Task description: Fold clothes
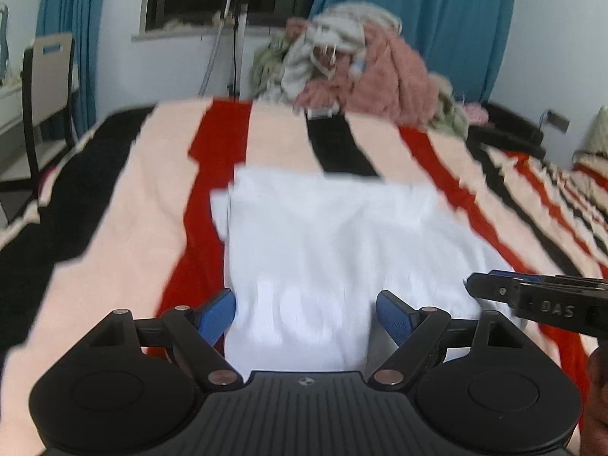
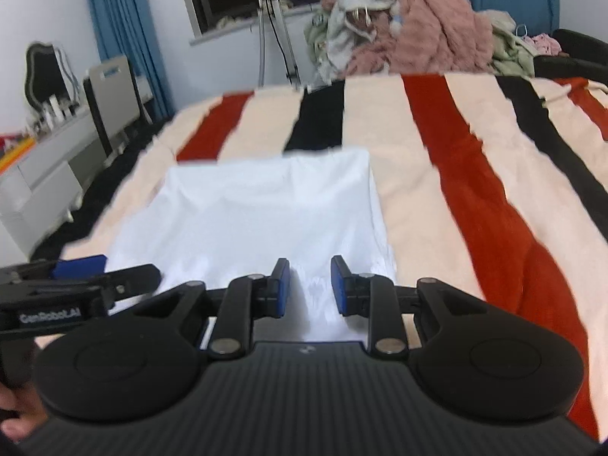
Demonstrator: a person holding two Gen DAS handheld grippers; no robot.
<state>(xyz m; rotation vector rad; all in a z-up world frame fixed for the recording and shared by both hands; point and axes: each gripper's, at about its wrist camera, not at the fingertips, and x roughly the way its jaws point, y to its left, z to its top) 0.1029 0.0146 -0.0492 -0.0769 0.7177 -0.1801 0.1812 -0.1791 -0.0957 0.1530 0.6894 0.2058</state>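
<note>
A white garment (image 1: 326,235) lies flat on the striped blanket (image 1: 125,209) of a bed, folded into a rough rectangle with a sleeve edge showing at its left. My left gripper (image 1: 306,313) hangs over its near edge, open wide, with the cloth lying below the blue pads (image 1: 218,315) and nothing between them. In the right wrist view the same white garment (image 2: 266,209) lies ahead. My right gripper (image 2: 311,287) is over its near right part, pads a narrow gap apart, with no cloth visibly pinched. Each gripper shows side-on in the other's view: right gripper (image 1: 494,290), left gripper (image 2: 114,277).
A heap of clothes with a pink fluffy piece (image 1: 380,72) sits at the bed's far end. A chair (image 1: 45,87) and a white cabinet (image 2: 45,178) stand left of the bed. Blue curtains (image 1: 437,26) and a window are behind. A hand (image 2: 15,421) holds the left gripper.
</note>
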